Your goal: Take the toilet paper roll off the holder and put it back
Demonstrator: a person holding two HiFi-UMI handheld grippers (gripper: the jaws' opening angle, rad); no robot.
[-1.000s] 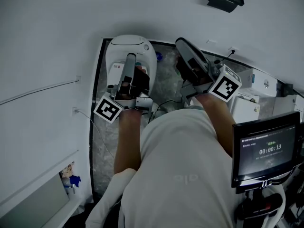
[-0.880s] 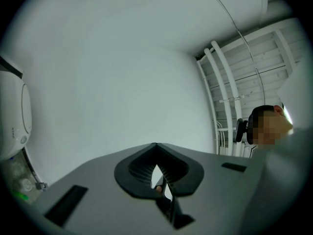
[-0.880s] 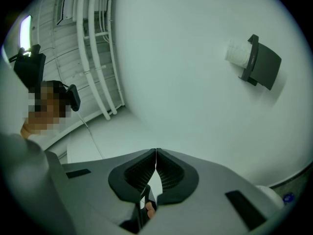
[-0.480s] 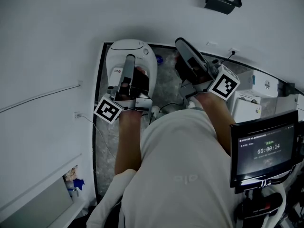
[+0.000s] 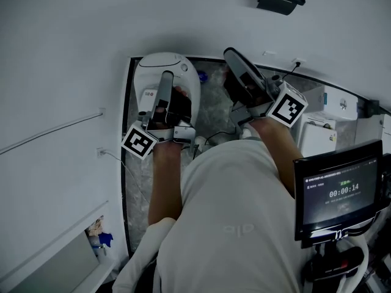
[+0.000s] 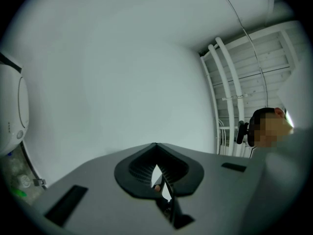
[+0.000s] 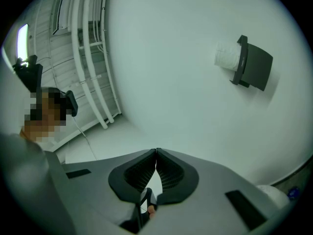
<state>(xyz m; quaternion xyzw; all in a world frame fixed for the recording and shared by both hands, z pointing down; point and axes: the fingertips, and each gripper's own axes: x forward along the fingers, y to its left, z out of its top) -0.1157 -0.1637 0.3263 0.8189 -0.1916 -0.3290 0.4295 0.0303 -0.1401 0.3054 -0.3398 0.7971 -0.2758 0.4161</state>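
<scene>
My left gripper (image 5: 166, 81) and right gripper (image 5: 235, 60): jaws closed, empty, unmoved this past second. I note the toilet paper roll (image 7: 226, 55) on its holder (image 7: 255, 63), one o'clock of the right gripper, well apart; removal not begun.

Up ahead of the right gripper (image 7: 156, 153), a soft white paper roll (image 7: 226, 56) sits in a matt black holder (image 7: 255, 63) on a smooth, matt white wall (image 7: 171, 82).

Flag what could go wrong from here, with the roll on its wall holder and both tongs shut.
1. Both the left tongs and right tongs are shut and empty; reaching without opening would likely just shove the toilet paper roll.
2. The roll sits well up and right of the right tongs' aim, so a hurried reach may strike the black holder instead.
</scene>
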